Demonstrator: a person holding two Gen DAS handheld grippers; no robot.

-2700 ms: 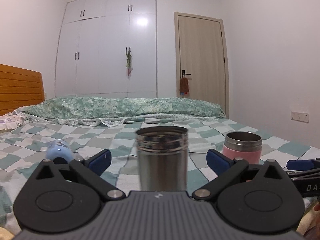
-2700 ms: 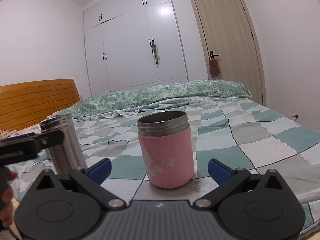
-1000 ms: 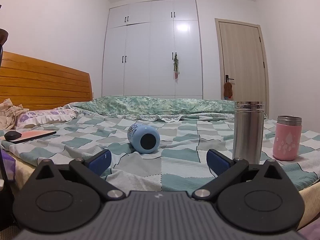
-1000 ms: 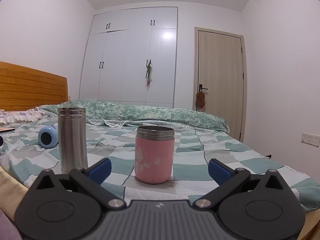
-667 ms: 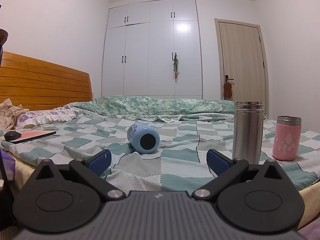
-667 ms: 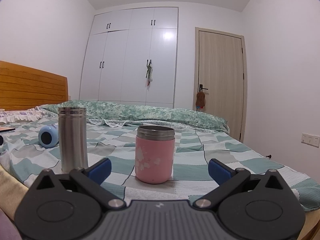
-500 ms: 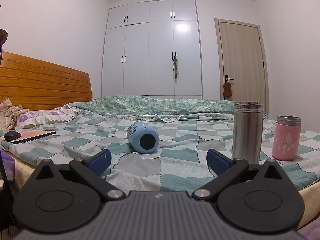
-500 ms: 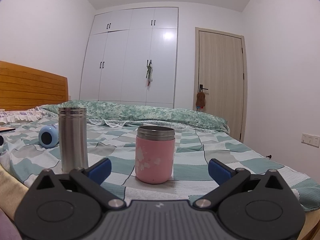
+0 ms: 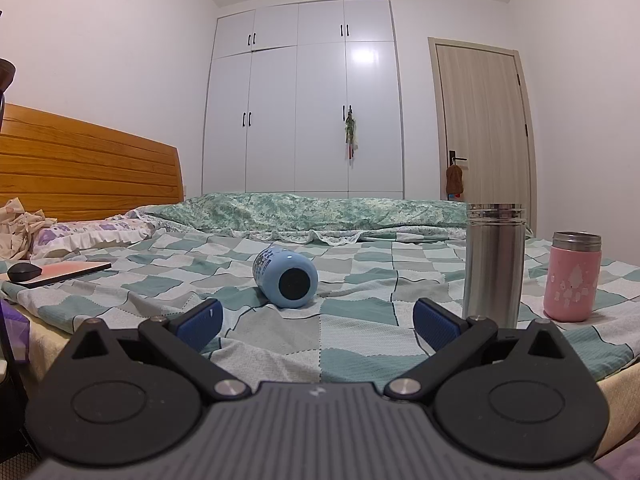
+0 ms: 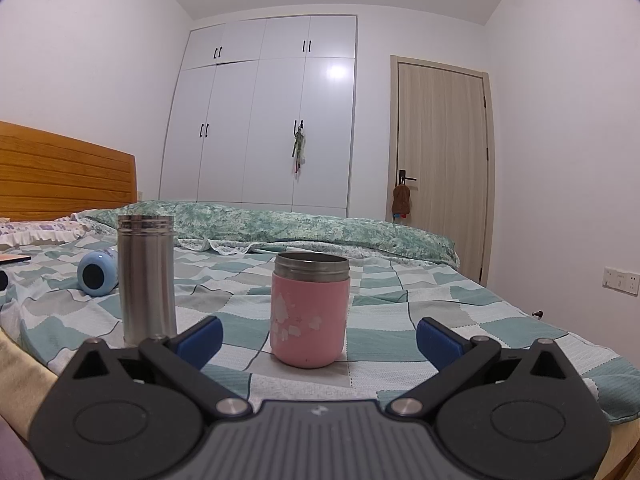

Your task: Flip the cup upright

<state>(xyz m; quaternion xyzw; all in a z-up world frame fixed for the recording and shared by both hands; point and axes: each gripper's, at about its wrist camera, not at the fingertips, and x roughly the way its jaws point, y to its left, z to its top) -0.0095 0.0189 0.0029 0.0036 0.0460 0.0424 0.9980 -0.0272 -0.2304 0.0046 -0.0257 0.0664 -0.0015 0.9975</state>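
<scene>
A light blue cup [image 9: 285, 279] lies on its side on the checked bed cover, its dark end facing me; it also shows in the right wrist view [image 10: 97, 273] at the left. A tall steel cup [image 9: 494, 261] [image 10: 147, 278] and a short pink cup [image 9: 573, 276] [image 10: 309, 308] stand upright. My left gripper [image 9: 316, 326] is open and empty, short of the blue cup. My right gripper [image 10: 318, 338] is open and empty, just in front of the pink cup.
The bed [image 9: 360, 332] has a wooden headboard [image 9: 80, 172], a green quilt [image 9: 312, 210] and pillows at the back. A flat pad with a black mouse [image 9: 25, 272] lies at the left. White wardrobe [image 10: 260, 120] and door [image 10: 440, 160] stand behind.
Since 2.7 s ago both grippers have drawn back from the steel and pink cups, which stay upright. Over the last second nothing has visibly moved.
</scene>
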